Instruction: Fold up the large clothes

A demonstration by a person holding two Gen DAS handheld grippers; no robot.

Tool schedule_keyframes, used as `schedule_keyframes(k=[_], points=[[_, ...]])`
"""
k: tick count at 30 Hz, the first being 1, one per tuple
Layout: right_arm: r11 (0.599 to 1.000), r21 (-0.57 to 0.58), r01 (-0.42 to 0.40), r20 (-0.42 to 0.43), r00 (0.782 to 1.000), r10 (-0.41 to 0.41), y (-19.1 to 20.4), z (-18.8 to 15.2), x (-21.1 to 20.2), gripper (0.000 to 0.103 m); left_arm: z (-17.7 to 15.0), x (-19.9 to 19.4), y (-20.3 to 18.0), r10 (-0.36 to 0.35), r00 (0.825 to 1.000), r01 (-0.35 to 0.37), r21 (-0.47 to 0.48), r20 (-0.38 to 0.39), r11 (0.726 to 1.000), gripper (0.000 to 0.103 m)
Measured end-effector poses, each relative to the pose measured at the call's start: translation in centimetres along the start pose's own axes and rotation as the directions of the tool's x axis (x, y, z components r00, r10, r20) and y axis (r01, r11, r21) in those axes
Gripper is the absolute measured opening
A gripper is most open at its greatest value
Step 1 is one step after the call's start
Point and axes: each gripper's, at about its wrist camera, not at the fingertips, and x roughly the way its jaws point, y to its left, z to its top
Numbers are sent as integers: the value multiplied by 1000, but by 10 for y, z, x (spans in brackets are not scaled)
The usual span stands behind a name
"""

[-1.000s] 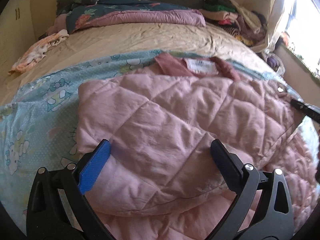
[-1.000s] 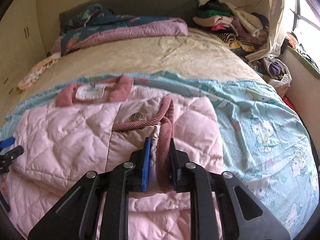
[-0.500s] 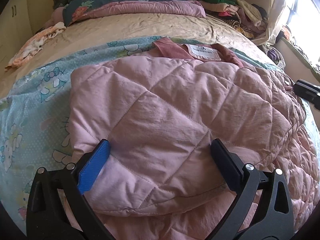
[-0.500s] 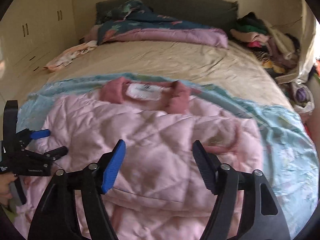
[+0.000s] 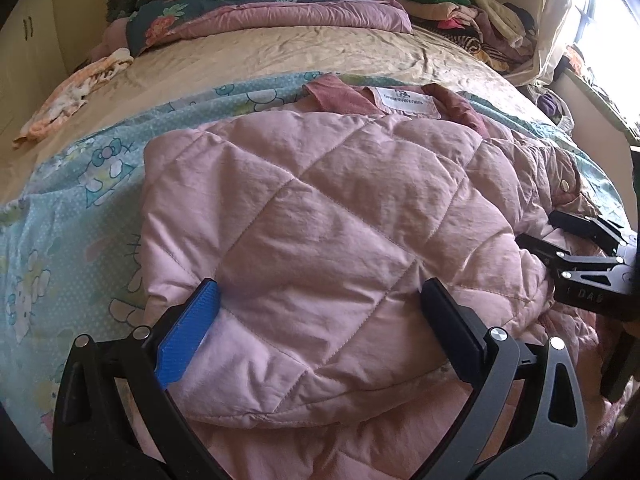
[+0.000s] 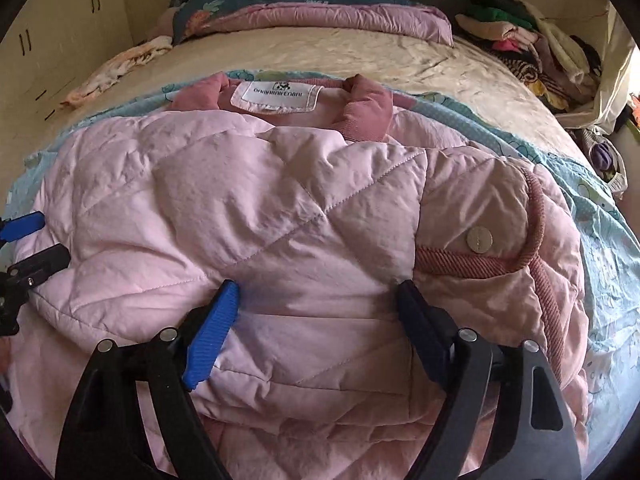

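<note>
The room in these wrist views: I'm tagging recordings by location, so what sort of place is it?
Most likely a home bedroom: a bed with a folded quilt at its head, a clothes heap alongside, and cupboard doors on the wall.

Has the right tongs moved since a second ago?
Yes. The right tongs, having just opened and released the cuff, now sit left of the snap button, over the jacket.
</note>
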Motion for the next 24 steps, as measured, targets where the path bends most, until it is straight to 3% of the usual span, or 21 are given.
schedule_keyframes(k=[8,18,24], points=[[998,56,-14,41,999,11,-8,-23,-32,85,-8,-24,-16,-1,1000,1,10,20,1000,94],[987,131,-92,99,992,79,-35,-51,-106,98,-12,-60,-46,-50,997,50,1,53,999,94],[980,153,-127,144,984,105,-47,-71,-147,99,-16,-92,-53,-60,994,61,-16,93,998,94]])
